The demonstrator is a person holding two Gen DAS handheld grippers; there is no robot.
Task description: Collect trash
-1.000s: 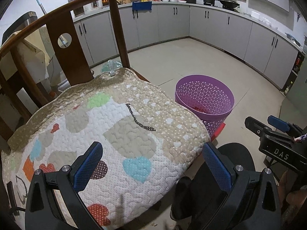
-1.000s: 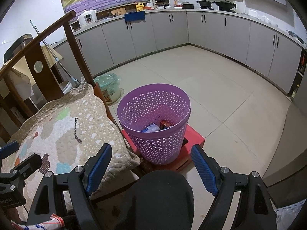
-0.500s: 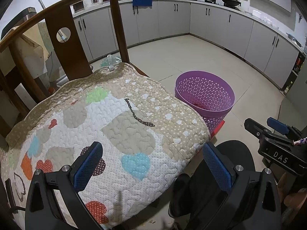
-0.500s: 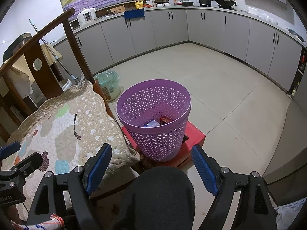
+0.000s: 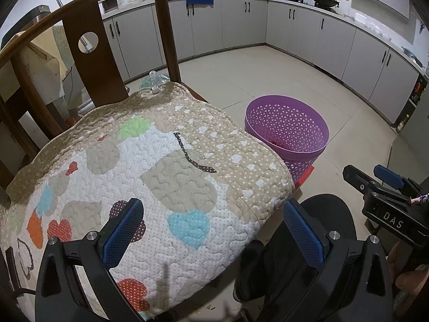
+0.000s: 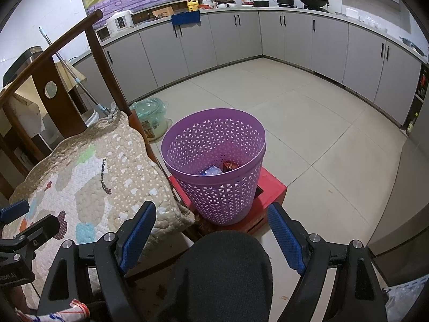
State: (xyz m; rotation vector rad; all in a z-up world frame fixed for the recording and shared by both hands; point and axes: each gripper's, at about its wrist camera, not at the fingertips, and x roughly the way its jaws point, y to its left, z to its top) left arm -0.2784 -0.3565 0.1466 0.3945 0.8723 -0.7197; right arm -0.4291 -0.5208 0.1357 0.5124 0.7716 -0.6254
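The purple perforated plastic waste basket (image 6: 214,166) stands on a flat red box (image 6: 268,190) on the tiled floor, just beside the wooden chair with its quilted heart-patterned cushion (image 5: 150,177). Inside lie a bluish wrapper (image 6: 211,171) and a red packet (image 6: 230,165). The basket sits straight ahead of the right gripper (image 6: 211,238), which is nearer; from the left gripper (image 5: 211,233) it lies ahead to the right. Both grippers are spread wide and hold nothing. No loose trash shows on the cushion.

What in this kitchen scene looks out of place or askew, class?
The purple basket stands on a red box rather than on the floor. Crumbs lie scattered on the floor near the chair. Nothing looks spilled or broken.
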